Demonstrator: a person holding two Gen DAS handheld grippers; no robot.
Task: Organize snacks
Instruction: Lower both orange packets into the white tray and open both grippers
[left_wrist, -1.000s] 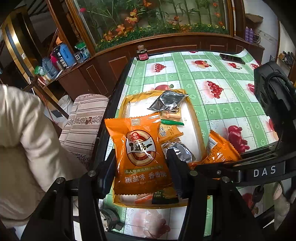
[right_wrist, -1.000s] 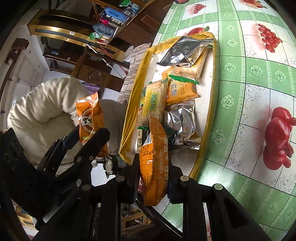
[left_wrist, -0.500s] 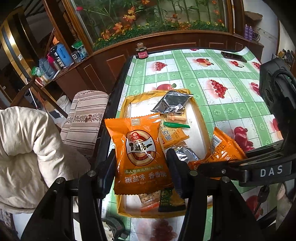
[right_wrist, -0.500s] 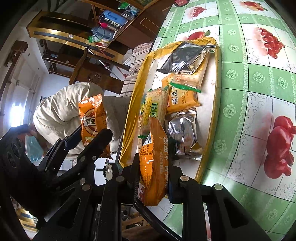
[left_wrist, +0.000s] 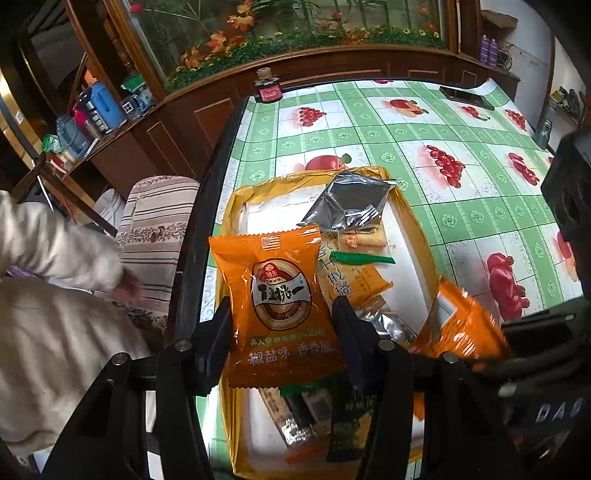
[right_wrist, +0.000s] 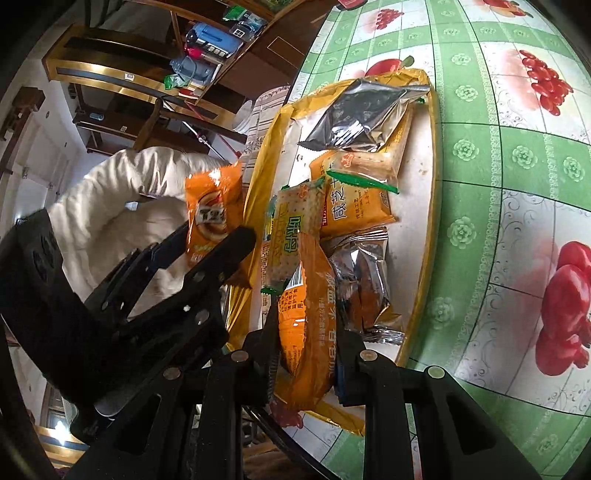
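Observation:
My left gripper (left_wrist: 281, 325) is shut on an orange snack packet (left_wrist: 275, 302), held face-on above the near left end of a yellow-rimmed tray (left_wrist: 413, 229). The same packet (right_wrist: 212, 214) shows at the left of the right wrist view. My right gripper (right_wrist: 306, 332) is shut on a second orange packet (right_wrist: 306, 317), gripped edge-on over the tray's (right_wrist: 430, 206) near end; it appears as an orange packet (left_wrist: 461, 325) in the left wrist view. In the tray lie a silver packet (right_wrist: 354, 118), an orange cracker packet (right_wrist: 354, 206), a green-and-yellow cracker packet (right_wrist: 291, 229) and a crumpled silver packet (right_wrist: 362, 288).
The tray sits near the left edge of a table with a green fruit-print cloth (left_wrist: 424, 140). A dark jar (left_wrist: 268, 88) and a phone (left_wrist: 466, 98) lie at the far end. A striped chair cushion (left_wrist: 155, 236) and a person's cream sleeve (left_wrist: 55, 314) are left of the table.
The left gripper with its orange packet has moved forward and down over the tray; more of the tray's near end shows below it. The right gripper kept still. The cream sleeve shifted.

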